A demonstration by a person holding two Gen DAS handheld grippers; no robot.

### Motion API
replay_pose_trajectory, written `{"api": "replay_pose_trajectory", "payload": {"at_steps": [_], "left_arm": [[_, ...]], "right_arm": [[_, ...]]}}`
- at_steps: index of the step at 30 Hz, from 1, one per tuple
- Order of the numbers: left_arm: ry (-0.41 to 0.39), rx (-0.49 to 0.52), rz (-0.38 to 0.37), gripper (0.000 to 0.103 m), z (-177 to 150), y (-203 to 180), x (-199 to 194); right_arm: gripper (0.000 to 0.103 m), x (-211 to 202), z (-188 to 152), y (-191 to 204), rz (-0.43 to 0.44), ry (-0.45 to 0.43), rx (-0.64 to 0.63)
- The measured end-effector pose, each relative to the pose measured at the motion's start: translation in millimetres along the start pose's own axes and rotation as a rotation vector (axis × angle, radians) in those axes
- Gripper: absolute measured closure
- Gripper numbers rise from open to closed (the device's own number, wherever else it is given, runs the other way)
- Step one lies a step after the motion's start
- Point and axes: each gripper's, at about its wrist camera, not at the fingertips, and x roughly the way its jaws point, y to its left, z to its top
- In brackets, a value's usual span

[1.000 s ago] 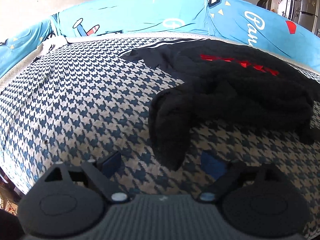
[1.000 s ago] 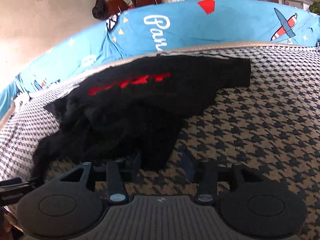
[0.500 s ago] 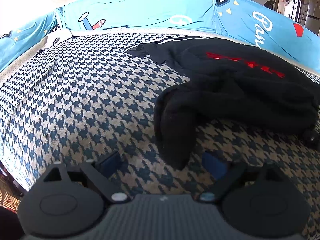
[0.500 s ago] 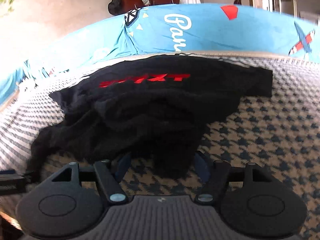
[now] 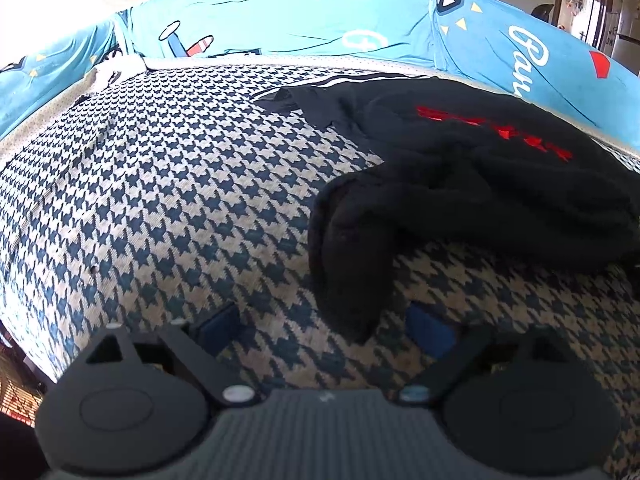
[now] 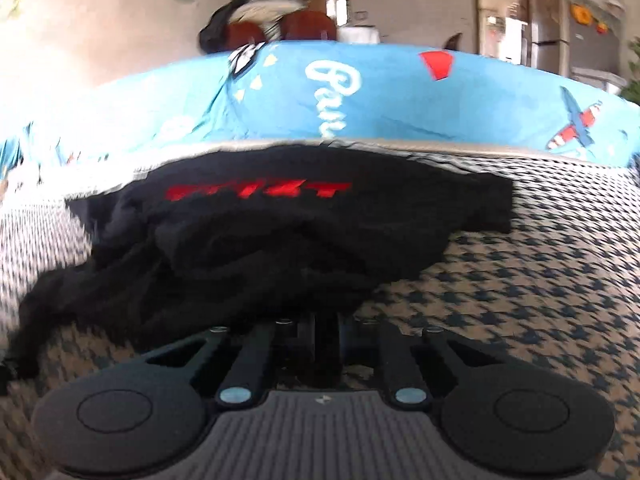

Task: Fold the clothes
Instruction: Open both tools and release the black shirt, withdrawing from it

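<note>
**On the houndstooth cover: garment bunched, right gripper clamped on its near edge**

Across the houndstooth cover (image 5: 168,208) a black garment (image 5: 480,184) lies rumpled, not folded, its red lettering (image 6: 256,191) toward the blue backrest (image 5: 304,20). Right gripper (image 6: 318,330) has its jaws drawn together on the near hem. Left gripper (image 5: 326,330) stands spread, holding nothing; a sleeve-like lobe (image 5: 352,264) points down between its fingers, close ahead. Long axis runs left to right. Bare cover lies to the garment's left.
</note>
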Motion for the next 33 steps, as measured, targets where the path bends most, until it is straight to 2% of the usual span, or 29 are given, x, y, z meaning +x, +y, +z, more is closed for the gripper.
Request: {"api": "replay_pose_trajectory", "payload": {"at_steps": [5,10,17,19,23,33], "left_arm": [[-0.012,-0.018,-0.001,0.009,1,6,-5],[-0.022,-0.024,-0.006,0.009,0,10,-11],[-0.029,-0.025,-0.008,0.008,-7,13,-19],[-0.032,-0.036,-0.004,0.007,-9,15,-22],[-0.042,-0.052,0.015,0.007,-9,18,-22],[-0.056,-0.073,0.041,0.006,-8,25,-26]], "right_arm": [[0.092,-45,12,-24,-0.038,-0.104,0.085],[0.093,-86,6,-46,-0.094,-0.158,0.133],[0.093,-115,-11,-55,-0.142,-0.168,0.094],[0.093,-118,-17,-59,-0.158,-0.146,0.094],[0.092,-120,-23,-74,-0.195,-0.105,0.173],[0.09,-129,-24,-80,-0.246,-0.126,0.213]]}}
